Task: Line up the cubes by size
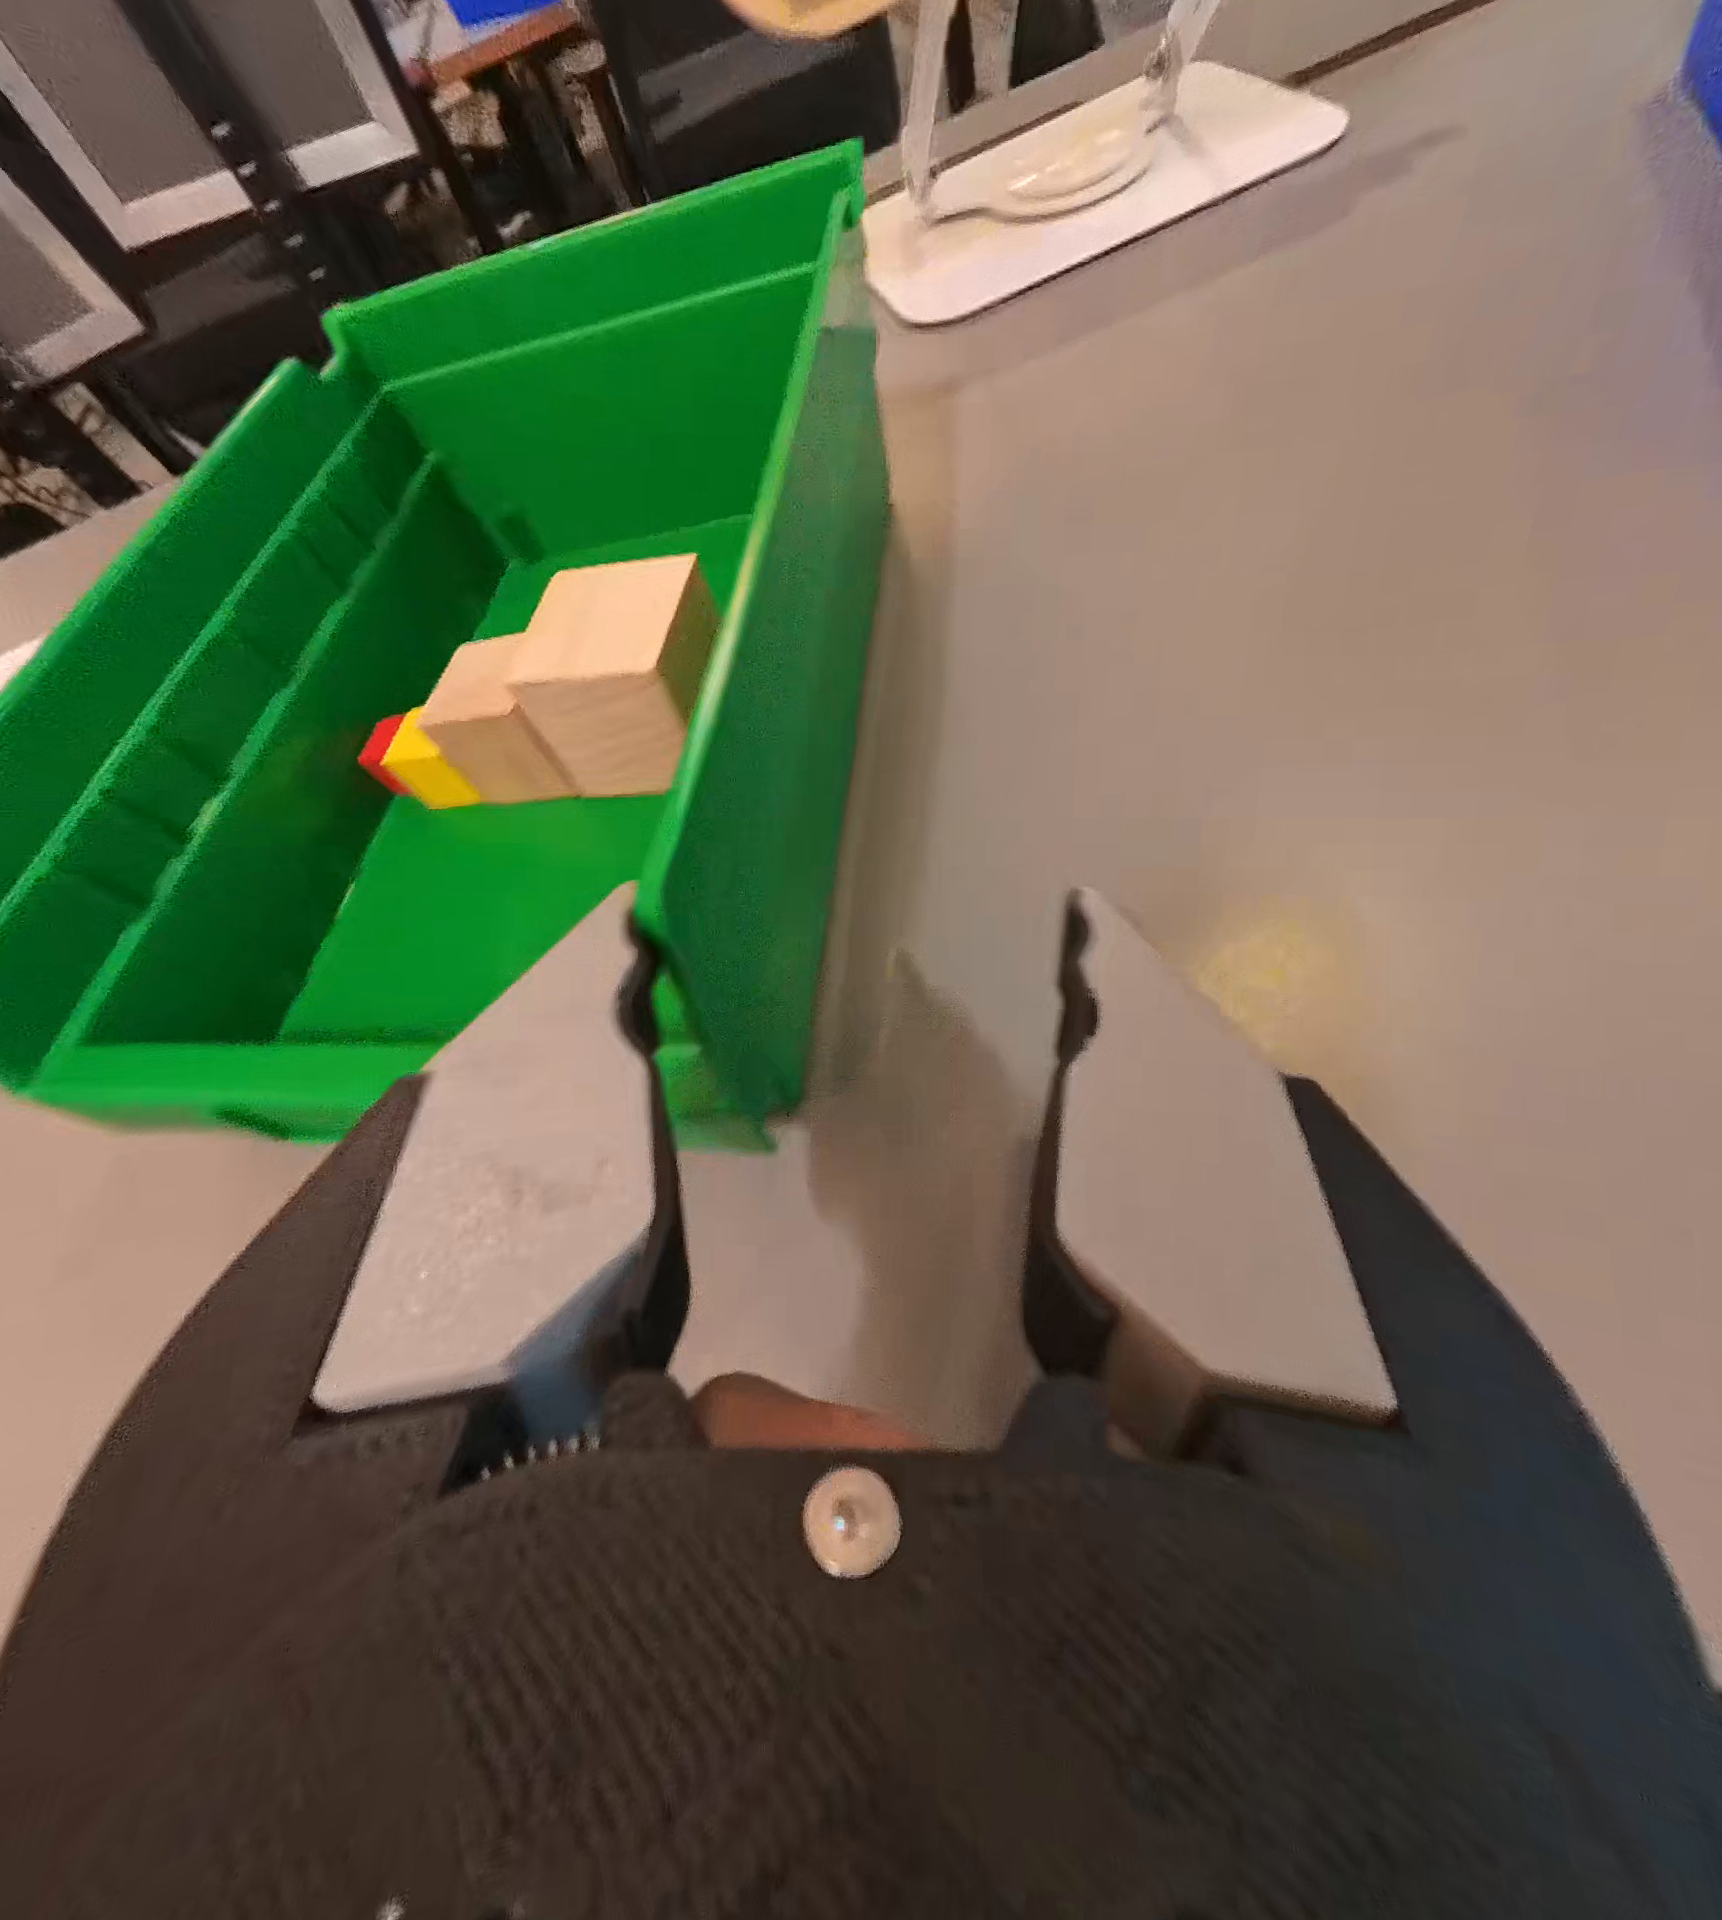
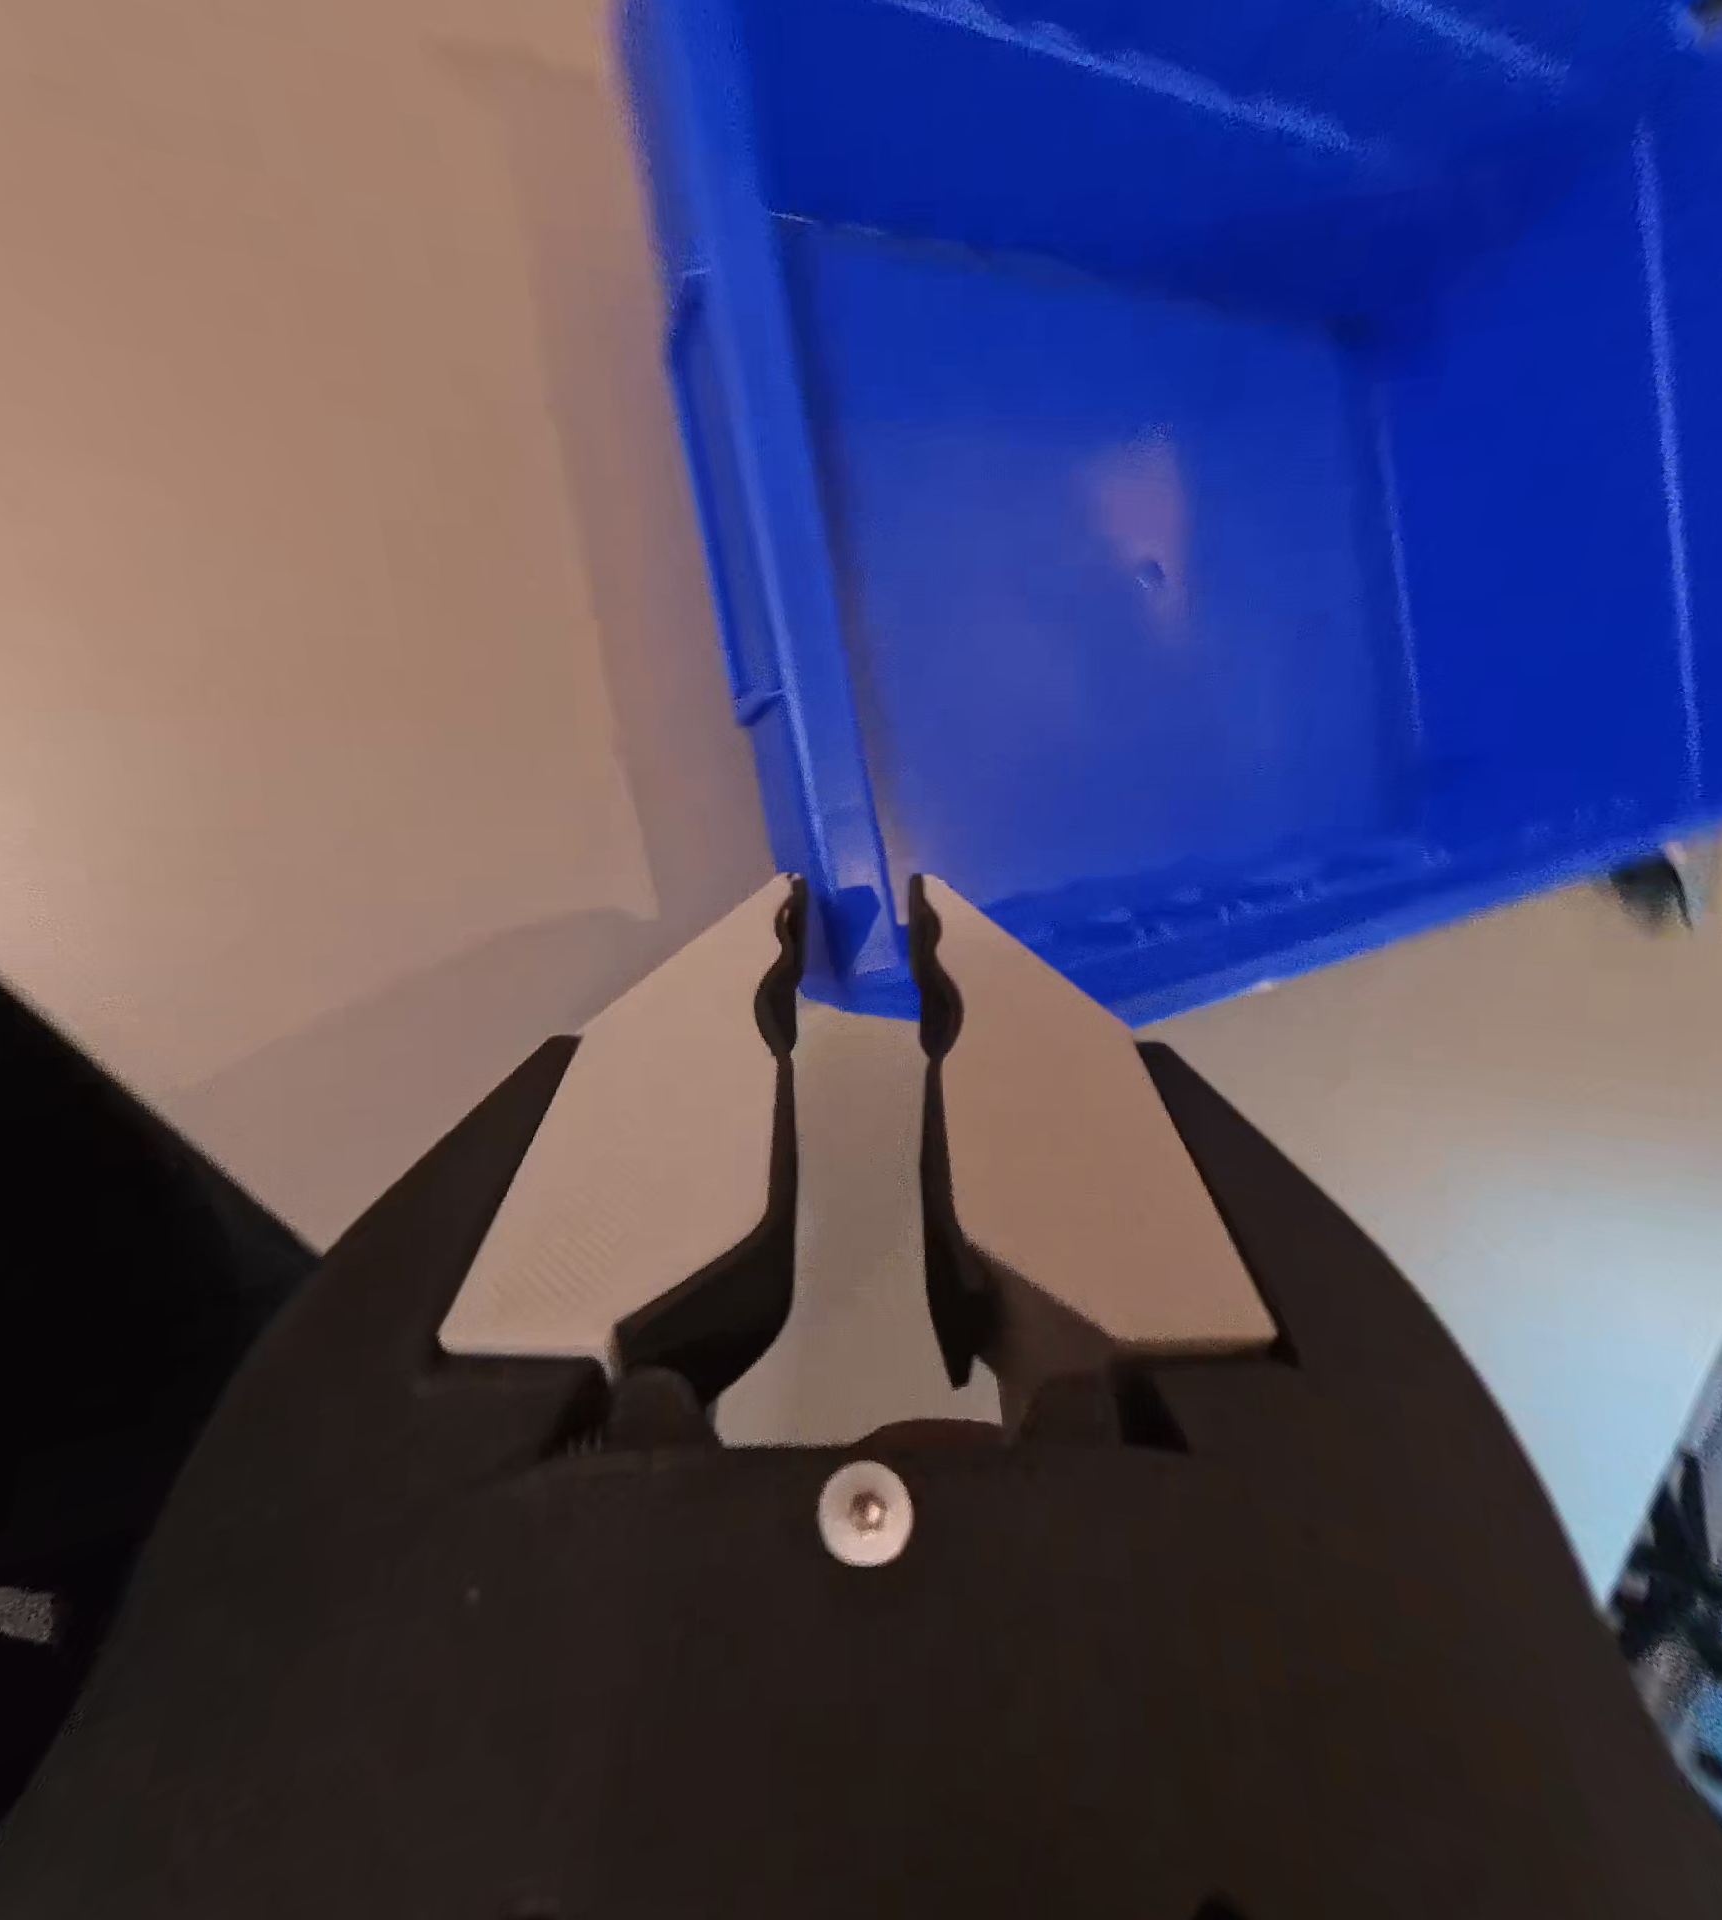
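Row of four cubes sits inside green bin (image 1: 213, 831), on its floor, against the bin's right wall toward the far end. Order along the row, far-right to near-left: large wooden cube (image 1: 618, 675), medium wooden cube (image 1: 483, 727), yellow cube (image 1: 421, 769), red cube (image 1: 379, 743). All touching, descending in size. Long axis of row runs crosswise between the bin's walls, slightly oblique. Judged: line-up looks complete or nearly so; alignment of front faces not checkable at this res.

Key relation: row lies ahead and to the left of left gripper (image 1: 857, 914), beyond the bin's near-right corner. Left gripper wide apart, holding nothing, hovering over tabletop (image 1: 1356, 623) just outside the bin's right wall; left fingertip overlaps the near-right corner in view, contact unclear. Left gripper is the nearer one for any correction.

Right gripper (image 2: 852, 894) narrow, w/ a small gap, near-left corner of blue bin (image 2: 1719, 468) showing between the tips; whether it pinches the wall cannot be told. Blue bin interior appears vacant.

Hidden/unclear: red cube mostly covered by yellow cube, size approx. only. Motion blur throughout both views. White stand base (image 1: 1096, 197) at tabletop's far edge, upper part cut off. Cubes not visible in right wrist view.
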